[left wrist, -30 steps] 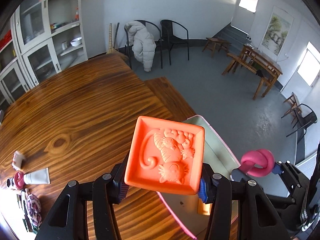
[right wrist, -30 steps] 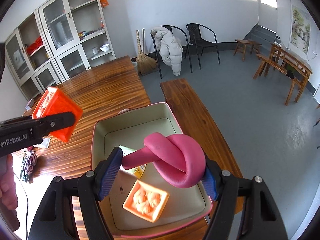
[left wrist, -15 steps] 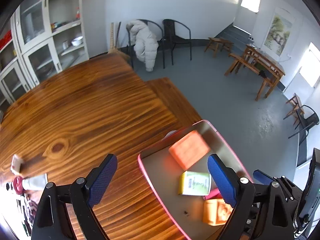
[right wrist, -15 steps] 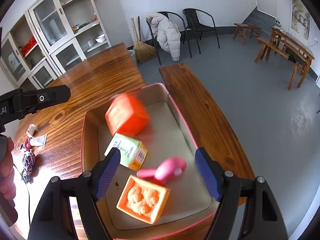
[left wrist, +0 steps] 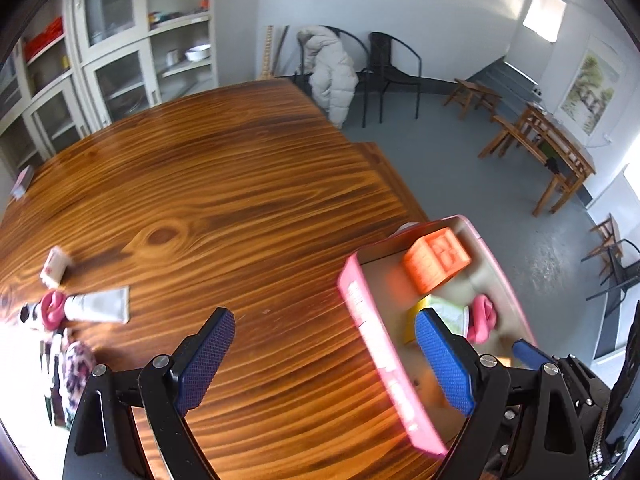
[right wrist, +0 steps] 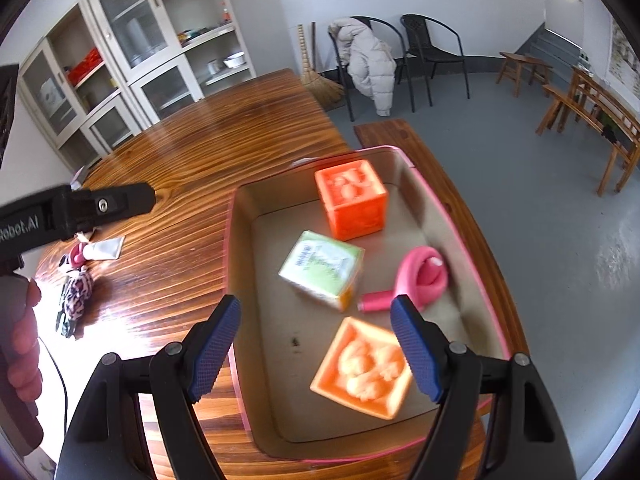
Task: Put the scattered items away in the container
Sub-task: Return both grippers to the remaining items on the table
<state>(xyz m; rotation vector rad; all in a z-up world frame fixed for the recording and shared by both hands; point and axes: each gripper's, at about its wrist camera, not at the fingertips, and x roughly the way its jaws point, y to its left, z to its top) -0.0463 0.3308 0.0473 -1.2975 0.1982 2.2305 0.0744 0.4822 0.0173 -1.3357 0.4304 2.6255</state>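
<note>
A: What's hard to read?

B: Left wrist view is motion-blurred. The bin [left wrist: 362,316] shows only partly there; its near end sits behind the left claw [left wrist: 324,358] and the second orange block is just a blur behind the pad. The items at the table's [left wrist: 240,184] left edge are washed out by glare: a white tube [left wrist: 98,309] with a pink cap, a small white packet [left wrist: 54,268], a patterned pouch [left wrist: 78,364]. In the right wrist view the near corners of the bin [right wrist: 236,280] are cut off by the right claw [right wrist: 316,350].

A: Claw states and positions?

B: Both spread wide, nothing between the pads. The left one is over bare table just left of the bin's pink rim. The right one hangs above the near end of the bin, which stands at the table's right edge.

A: Bin contents?

B: Orange block [right wrist: 352,200] at the far end, green box [right wrist: 322,274] in the middle, pink knot [right wrist: 418,276] by the right wall, second orange block [right wrist: 362,368] at the near end, right under the right claw.

A: Change versus a second ago?

B: Then the left claw pinched an orange block and the right pinched the pink knot. Both now lie in the bin, and the left claw has swung left, away from it.
</note>
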